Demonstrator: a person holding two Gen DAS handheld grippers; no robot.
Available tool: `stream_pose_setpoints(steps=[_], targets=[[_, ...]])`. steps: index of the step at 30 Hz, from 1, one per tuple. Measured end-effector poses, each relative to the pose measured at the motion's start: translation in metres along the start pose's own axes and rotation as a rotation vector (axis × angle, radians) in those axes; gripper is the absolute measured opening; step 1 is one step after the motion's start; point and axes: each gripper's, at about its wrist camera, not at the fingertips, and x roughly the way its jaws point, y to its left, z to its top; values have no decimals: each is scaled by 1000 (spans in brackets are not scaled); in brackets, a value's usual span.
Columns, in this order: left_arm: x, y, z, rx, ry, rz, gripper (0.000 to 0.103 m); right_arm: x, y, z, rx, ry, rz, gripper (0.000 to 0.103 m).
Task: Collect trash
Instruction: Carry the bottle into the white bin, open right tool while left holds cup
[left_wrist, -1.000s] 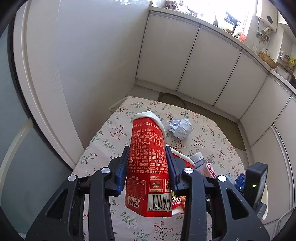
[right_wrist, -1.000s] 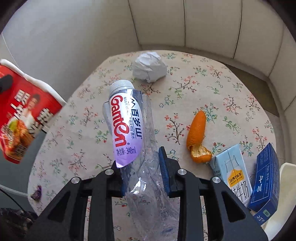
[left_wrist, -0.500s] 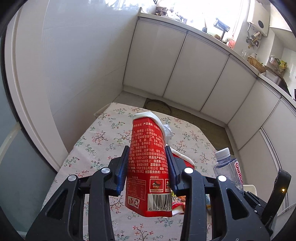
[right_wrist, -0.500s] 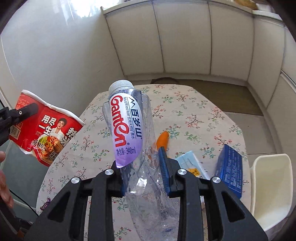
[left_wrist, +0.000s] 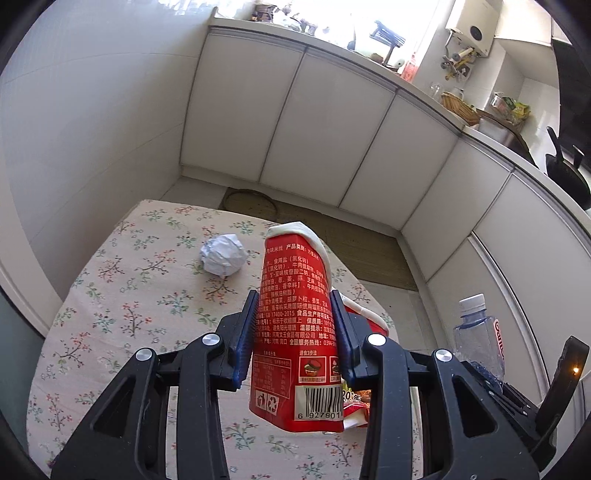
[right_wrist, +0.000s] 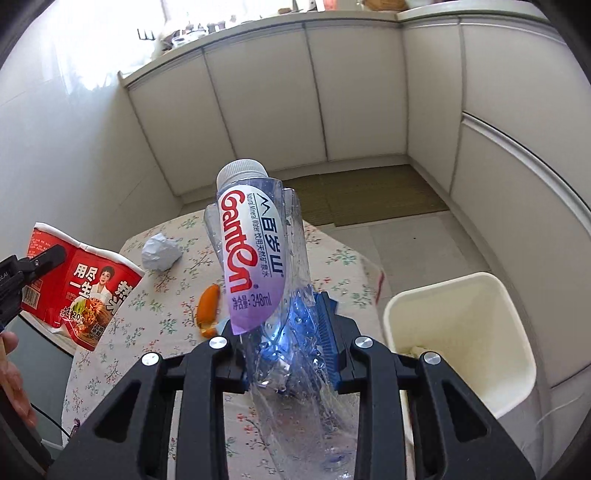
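My left gripper (left_wrist: 293, 339) is shut on a crushed red noodle cup (left_wrist: 295, 332) and holds it high above the flowered table (left_wrist: 129, 314); the cup also shows in the right wrist view (right_wrist: 85, 284). My right gripper (right_wrist: 286, 343) is shut on a crumpled clear Ganten water bottle (right_wrist: 258, 258), held above the table's right side; the bottle also shows in the left wrist view (left_wrist: 478, 332). A cream waste bin (right_wrist: 461, 343) stands on the floor just right of the table. A white paper ball (left_wrist: 223, 254) and an orange peel (right_wrist: 207, 304) lie on the table.
White cabinets (left_wrist: 332, 129) run along the back and right. A brown mat (right_wrist: 369, 192) lies on the floor beyond the table. The left wall stands close to the table. A hand (right_wrist: 11, 369) shows at the left edge of the right wrist view.
Both grippers have risen and tilted up with their loads. The right one has swung right, bringing the waste bin into view; the milk carton and blue box have dropped out of view.
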Motion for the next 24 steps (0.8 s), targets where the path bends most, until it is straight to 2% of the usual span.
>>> stream_pose_setpoints(steps=[10, 15, 19, 20, 21, 22, 24], targets=[[18, -82, -19, 78, 28, -115, 36, -30, -95, -10, 138, -17, -155, 29], [28, -124, -33, 138, 49, -153, 36, -25, -142, -18, 199, 19, -229, 29], [38, -151, -45, 179, 72, -175, 36, -16, -169, -25, 224, 50, -244, 31], [41, -158, -48, 185, 78, -180, 36, -19, -170, -28, 229, 50, -246, 33], [43, -163, -50, 191, 84, -184, 36, -21, -172, -28, 234, 51, -244, 46], [47, -170, -53, 198, 91, -190, 36, -23, -175, -28, 236, 42, -249, 54], [53, -183, -59, 207, 108, -204, 36, -31, -175, -27, 232, 17, -273, 63]])
